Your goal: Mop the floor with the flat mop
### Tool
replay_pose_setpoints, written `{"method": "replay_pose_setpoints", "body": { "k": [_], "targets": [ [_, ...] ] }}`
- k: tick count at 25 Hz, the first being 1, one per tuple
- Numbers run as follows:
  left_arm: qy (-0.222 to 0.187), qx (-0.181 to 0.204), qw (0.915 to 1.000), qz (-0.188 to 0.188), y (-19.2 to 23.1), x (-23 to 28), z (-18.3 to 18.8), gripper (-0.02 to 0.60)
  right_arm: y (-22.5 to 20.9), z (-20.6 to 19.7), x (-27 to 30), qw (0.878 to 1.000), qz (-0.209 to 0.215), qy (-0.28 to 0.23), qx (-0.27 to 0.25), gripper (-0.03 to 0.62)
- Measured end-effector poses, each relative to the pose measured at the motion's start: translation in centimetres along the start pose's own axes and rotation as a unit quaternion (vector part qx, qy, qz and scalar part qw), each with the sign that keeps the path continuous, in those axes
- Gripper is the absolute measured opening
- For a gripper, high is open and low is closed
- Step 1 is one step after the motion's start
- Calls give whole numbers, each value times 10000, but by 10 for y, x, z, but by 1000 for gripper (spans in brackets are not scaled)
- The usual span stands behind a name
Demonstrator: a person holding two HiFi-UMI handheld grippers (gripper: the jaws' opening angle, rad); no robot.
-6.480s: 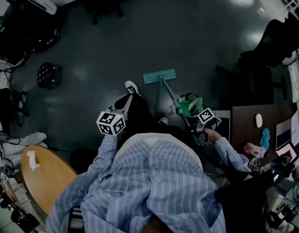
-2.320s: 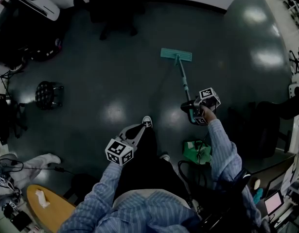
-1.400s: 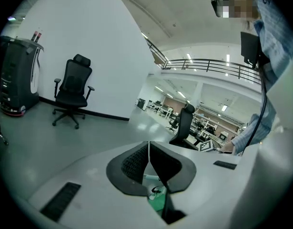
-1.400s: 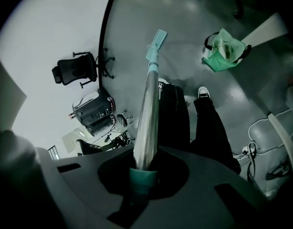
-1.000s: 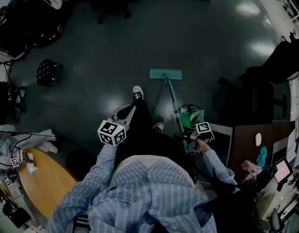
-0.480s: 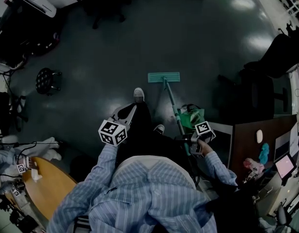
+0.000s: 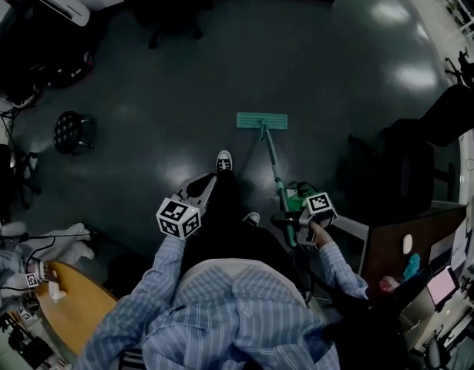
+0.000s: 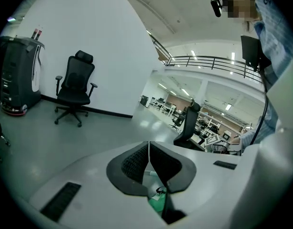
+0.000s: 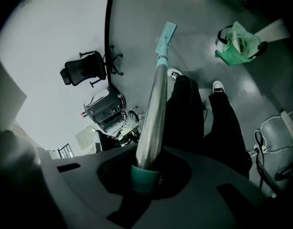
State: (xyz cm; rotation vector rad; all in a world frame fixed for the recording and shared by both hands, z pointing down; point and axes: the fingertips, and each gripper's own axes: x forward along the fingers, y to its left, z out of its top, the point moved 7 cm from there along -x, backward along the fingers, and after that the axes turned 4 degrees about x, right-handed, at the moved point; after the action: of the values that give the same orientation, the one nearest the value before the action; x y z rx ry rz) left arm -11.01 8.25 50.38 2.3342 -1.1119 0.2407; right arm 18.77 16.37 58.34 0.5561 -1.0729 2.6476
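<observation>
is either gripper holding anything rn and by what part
The right hand-held gripper is shut on the flat mop, gripping the upper end of its metal handle at the teal collar. The left hand-held gripper is shut on nothing.

The head view is dim and underexposed, with a strong fisheye bend; the glossy floor [image 7: 144, 129] curves away into near-black corners. Soft pale patches of glare sit on it at upper right and just left of centre. The left gripper view is bright and evenly lit, its white wall [image 8: 89, 27] washed out at upper left, with a black vignette round the rim. The right gripper view is murky. There the mop handle [image 9: 153, 113] carries a long sheen, and the nearest foreground is blurred.
</observation>
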Motion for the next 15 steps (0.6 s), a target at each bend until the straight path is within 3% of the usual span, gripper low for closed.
{"method": "replay_pose_setpoints", "body": {
  "k": [15],
  "targets": [
    [140,-134,9997,145,130,83,41,9,174,217,49,9995,-171,-57,-260,26]
  ]
}}
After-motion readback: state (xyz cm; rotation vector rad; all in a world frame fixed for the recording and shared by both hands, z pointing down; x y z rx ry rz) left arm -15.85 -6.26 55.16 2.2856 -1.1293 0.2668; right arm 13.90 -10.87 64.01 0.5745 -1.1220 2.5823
